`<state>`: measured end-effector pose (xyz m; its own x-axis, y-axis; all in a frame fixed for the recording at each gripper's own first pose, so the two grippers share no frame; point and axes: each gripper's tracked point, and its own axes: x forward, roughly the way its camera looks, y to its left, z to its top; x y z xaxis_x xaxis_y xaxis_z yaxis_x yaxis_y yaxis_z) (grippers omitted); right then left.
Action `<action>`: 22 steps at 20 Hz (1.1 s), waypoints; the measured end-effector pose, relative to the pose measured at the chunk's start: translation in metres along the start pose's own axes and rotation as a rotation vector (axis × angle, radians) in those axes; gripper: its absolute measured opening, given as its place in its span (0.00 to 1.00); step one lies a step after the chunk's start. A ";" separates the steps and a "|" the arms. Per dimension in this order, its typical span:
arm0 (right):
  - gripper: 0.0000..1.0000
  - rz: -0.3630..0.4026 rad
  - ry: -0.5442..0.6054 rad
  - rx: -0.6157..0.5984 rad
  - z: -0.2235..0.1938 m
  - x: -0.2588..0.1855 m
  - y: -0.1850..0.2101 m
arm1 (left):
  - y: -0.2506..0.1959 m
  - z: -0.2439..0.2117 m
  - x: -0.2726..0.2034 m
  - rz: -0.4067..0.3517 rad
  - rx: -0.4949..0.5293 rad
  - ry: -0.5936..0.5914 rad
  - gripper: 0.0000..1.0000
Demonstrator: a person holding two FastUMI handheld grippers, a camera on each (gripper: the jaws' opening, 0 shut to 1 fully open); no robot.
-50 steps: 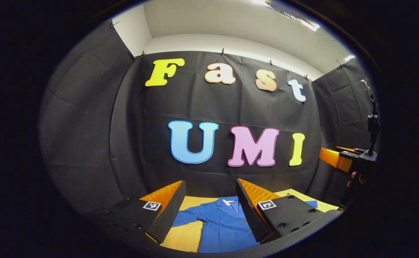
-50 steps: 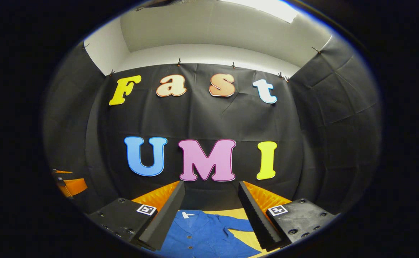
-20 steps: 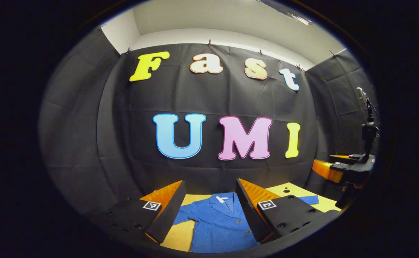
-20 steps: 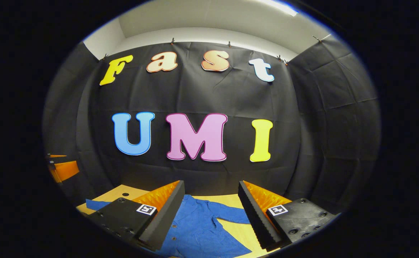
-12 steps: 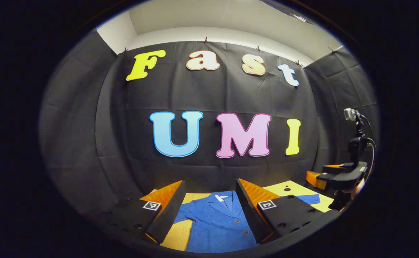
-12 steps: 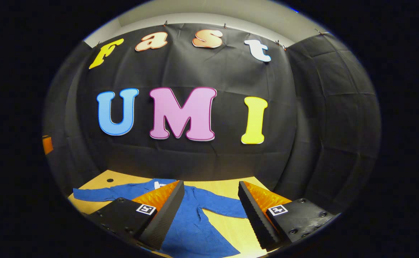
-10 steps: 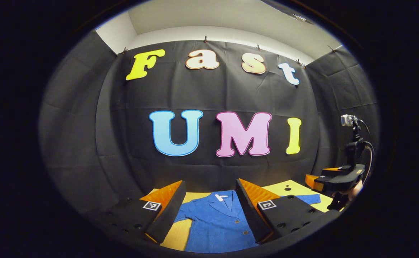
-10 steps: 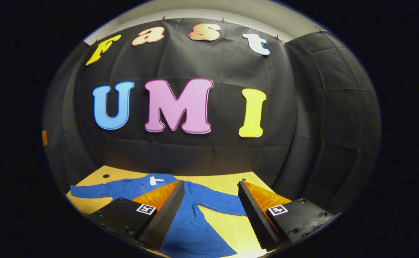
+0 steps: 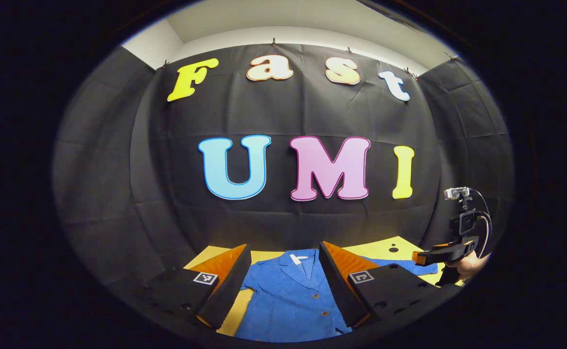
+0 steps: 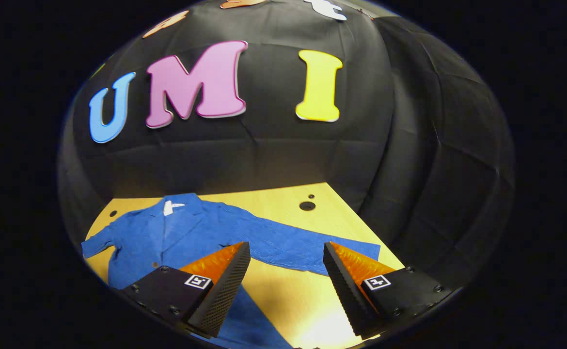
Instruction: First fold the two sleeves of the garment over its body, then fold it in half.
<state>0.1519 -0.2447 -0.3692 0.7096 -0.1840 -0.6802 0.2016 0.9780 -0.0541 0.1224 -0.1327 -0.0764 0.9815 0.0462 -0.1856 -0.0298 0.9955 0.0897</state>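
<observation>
My left gripper's fingers [image 9: 334, 281] cover the blue garment's [image 9: 288, 295] sleeves, its hem cut off below, right gripper [image 9: 421, 257] too small to judge from here.

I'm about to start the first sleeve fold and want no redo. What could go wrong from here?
The right gripper is open above the long sleeve of the blue jacket; pinching mid-sleeve rather than near the cuff may leave the end trailing. The sleeve lies close to the table edge, so a drag might pull it off. The left gripper, open over the collar, could crowd the fold.
</observation>
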 end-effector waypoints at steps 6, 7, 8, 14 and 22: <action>0.98 -0.117 0.178 0.099 -0.043 0.068 -0.065 | -0.050 -0.019 0.014 -0.026 -0.029 0.086 0.81; 0.98 -0.149 0.207 0.104 -0.051 0.075 -0.083 | -0.056 -0.019 0.015 -0.033 -0.029 0.090 0.81; 0.98 -0.183 0.239 0.110 -0.059 0.082 -0.101 | -0.063 -0.019 0.018 -0.040 -0.027 0.091 0.81; 0.98 -0.296 0.388 0.222 -0.106 0.113 -0.163 | -0.084 -0.023 0.029 -0.065 -0.010 0.116 0.81; 0.97 -0.293 0.487 0.270 -0.133 0.119 -0.169 | -0.094 -0.019 0.037 -0.087 0.027 0.110 0.81</action>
<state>0.1128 -0.4192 -0.5384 0.2230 -0.3127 -0.9233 0.5499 0.8224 -0.1457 0.1581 -0.2227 -0.1105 0.9533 -0.0304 -0.3004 0.0615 0.9936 0.0949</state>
